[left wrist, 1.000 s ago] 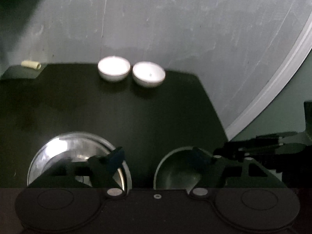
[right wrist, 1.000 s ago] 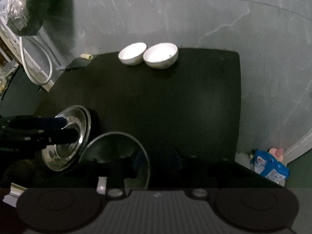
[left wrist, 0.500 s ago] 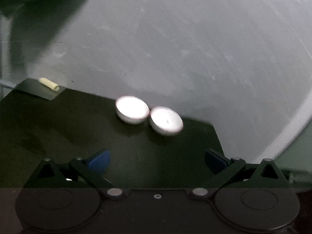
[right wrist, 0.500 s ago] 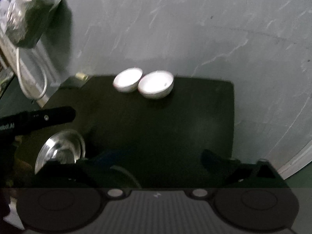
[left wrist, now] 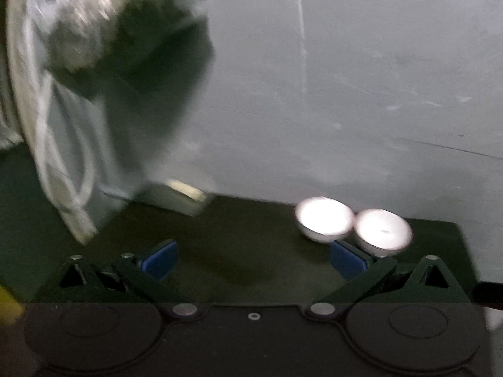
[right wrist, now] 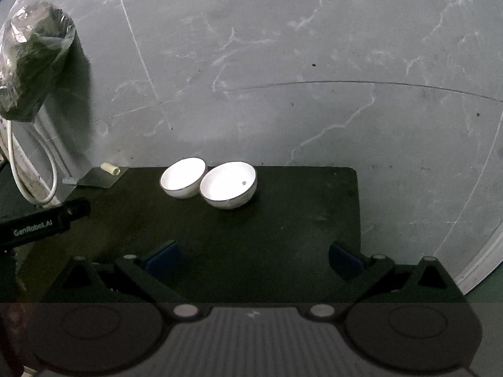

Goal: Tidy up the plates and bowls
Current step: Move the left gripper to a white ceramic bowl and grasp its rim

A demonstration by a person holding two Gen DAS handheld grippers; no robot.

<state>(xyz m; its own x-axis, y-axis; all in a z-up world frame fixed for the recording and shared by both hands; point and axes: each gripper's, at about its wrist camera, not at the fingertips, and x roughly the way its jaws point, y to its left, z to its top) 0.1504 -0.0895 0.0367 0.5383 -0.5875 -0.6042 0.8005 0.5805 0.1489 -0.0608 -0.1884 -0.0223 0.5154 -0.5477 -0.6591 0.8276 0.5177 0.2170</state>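
Two white bowls stand side by side, touching, at the far edge of a black table [right wrist: 283, 235]: the left bowl [right wrist: 183, 180] and the right bowl [right wrist: 229, 184]. In the blurred left wrist view they show as the left bowl [left wrist: 323, 218] and the right bowl [left wrist: 384, 232]. My right gripper [right wrist: 254, 259] is open and empty, above the table's near part. My left gripper [left wrist: 254, 259] is open and empty; its body [right wrist: 41, 224] shows at the left of the right wrist view. The steel bowls are out of view.
A grey marbled wall [right wrist: 283, 78] backs the table. A plastic-wrapped bundle [right wrist: 30, 59] and a white hose [right wrist: 19, 169] hang at the left. A small cream cylinder [right wrist: 110, 168] lies on a metal plate [right wrist: 94, 179] at the table's far left corner.
Both grippers have risen and tilted up, so the steel bowls dropped out of view. Both sets of jaws have opened wide. The left view has swung left toward the bundle.
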